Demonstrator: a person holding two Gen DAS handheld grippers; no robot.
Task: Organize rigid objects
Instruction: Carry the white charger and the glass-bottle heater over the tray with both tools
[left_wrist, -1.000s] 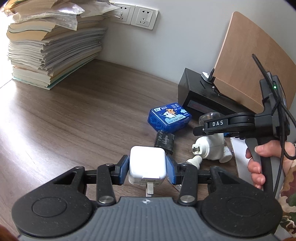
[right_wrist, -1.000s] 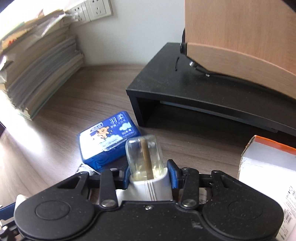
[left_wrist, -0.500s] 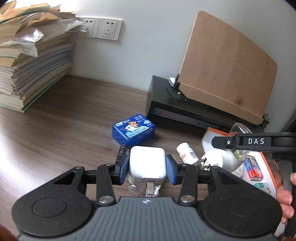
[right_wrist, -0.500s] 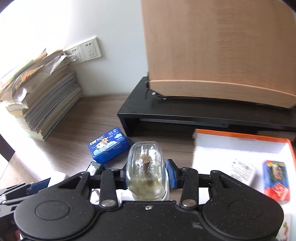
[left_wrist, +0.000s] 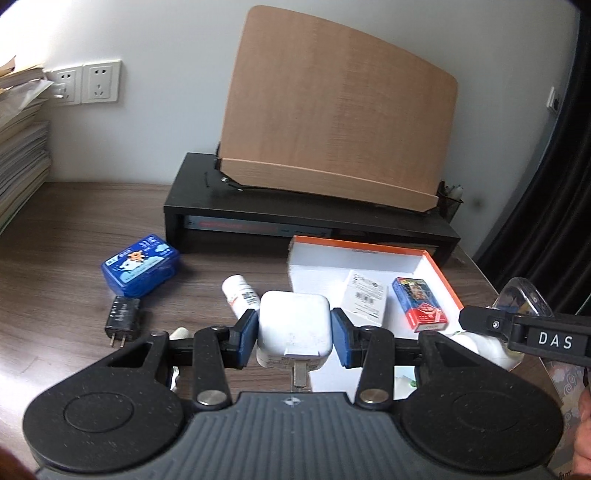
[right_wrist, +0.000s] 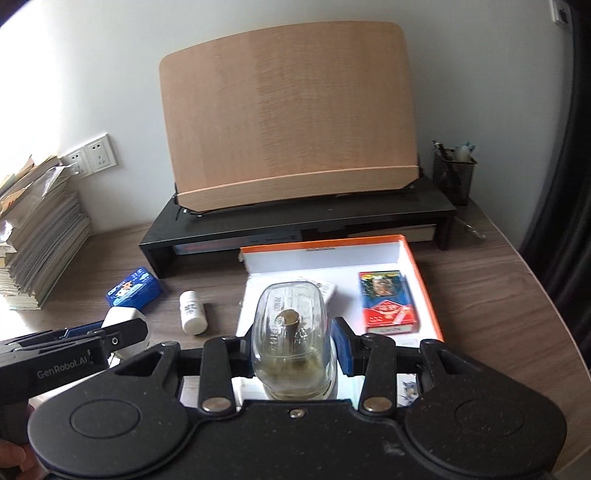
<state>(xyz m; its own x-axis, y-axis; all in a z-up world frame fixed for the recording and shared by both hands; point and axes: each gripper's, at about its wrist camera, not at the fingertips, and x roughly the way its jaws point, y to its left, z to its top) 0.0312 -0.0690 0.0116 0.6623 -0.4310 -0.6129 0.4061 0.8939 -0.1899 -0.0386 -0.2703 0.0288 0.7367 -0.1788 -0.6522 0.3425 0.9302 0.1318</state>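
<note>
Left wrist view shows the left tongs (left_wrist: 294, 332) clamped on a white charger (left_wrist: 293, 330), its blue pads pressing both sides and its metal prongs pointing back toward the handle. The charger hangs above the worktop (left_wrist: 66, 229), just in front of the near left corner of the orange-rimmed box (left_wrist: 441, 273). Inside that box lie a white packet (left_wrist: 365, 295) and a red and blue card pack (left_wrist: 419, 304), side by side. Left of the box a white pill bottle (left_wrist: 240, 295) lies on its side, and farther left sit a blue tin (left_wrist: 140, 265) and a black plug (left_wrist: 123, 320), near each other but apart.

Right wrist view shows the right tongs (right_wrist: 295, 345) gripping a clear glass bottle (right_wrist: 291, 332) with a brownish stem inside; it is held over the near part of the box (right_wrist: 417, 273), with the card pack (right_wrist: 388, 301) to its right. The pill bottle (right_wrist: 192, 312) and blue tin (right_wrist: 133, 292) lie on the worktop to the left. At the far left the other tool comes into frame with the charger (right_wrist: 123, 323) between its tips.

Behind everything, a wooden board (right_wrist: 291, 129) leans on a black riser (right_wrist: 295, 218), with a pen cup (right_wrist: 454, 177) at its right end and a paper stack (right_wrist: 37, 236) by the wall sockets (right_wrist: 90, 155).
</note>
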